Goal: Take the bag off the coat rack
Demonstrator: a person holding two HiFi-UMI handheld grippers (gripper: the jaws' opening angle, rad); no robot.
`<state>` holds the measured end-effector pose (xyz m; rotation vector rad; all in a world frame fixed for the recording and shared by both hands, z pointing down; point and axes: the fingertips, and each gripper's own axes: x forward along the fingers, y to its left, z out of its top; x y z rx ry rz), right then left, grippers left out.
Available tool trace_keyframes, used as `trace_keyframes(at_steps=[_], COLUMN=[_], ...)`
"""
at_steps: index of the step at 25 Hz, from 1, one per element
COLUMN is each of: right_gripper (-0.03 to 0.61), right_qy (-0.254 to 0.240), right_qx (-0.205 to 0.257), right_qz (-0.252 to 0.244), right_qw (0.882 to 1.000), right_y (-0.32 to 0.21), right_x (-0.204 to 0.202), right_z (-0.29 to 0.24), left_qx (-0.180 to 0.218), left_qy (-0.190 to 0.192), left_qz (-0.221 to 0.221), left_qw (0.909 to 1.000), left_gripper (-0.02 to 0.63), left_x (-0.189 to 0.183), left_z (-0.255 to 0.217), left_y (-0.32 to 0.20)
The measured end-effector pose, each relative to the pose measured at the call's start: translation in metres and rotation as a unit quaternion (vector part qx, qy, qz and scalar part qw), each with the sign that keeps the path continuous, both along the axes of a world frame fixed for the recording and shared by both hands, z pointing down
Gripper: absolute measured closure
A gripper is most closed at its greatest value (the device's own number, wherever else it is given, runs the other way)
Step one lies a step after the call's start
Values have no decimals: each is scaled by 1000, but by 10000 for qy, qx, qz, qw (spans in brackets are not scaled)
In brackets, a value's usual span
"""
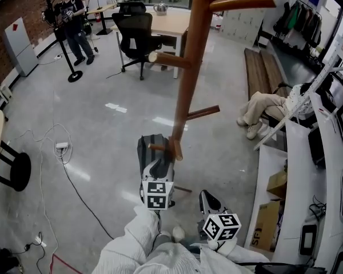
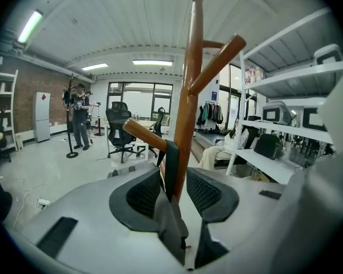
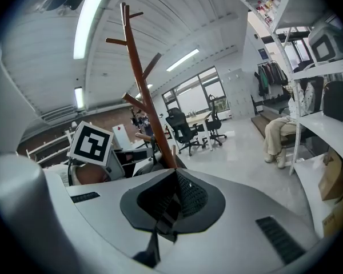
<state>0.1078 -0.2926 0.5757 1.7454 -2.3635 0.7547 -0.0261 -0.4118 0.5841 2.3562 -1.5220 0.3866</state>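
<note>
Wooden coat rack (image 1: 191,67), black chair (image 1: 134,30) beyond

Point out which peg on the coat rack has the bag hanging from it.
The short low peg just ahead of the left gripper: the bag has its dark strap looped over it. The pegs higher up are bare.

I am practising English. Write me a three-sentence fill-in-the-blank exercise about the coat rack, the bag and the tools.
1. The strap of the bag stands between the open jaws of the tool in the person's ___ hand.
2. The coat rack is made of ___.
3. The shut right tool holds ___.
Missing words: left; wood; nothing.
</note>
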Motion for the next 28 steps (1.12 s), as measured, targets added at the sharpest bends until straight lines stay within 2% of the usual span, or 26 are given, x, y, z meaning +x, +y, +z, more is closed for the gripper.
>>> trace_keyframes(at_steps=[9,14,18,21,28], right_gripper=[566,566,566,566,566], right_qy=[1,-16,-25,-39,-78], right_qx=[-144,-183,-203,-227,-227], right_qz=[185,249,207,201,304], right_qw=[9997,9995,9996,9995,9993], right_y=[-3,-7,-10,-10,-12], right_x=[11,15,11,10,17], right_z=[7,10,12,13,13], left_qx=[-349,-322,-495,-478,-533], left_qy=[-122,-334,-359,-340,-204], left_qz=[-49,44,140,232,154], left_qw=[9993,9989,9980,9980,9982], left_gripper=[491,491,492,541,571], left_x=[-3,1,5,7,6], left_z=[12,19,25,25,22], left_y=[-20,-25,-27,-24,-19])
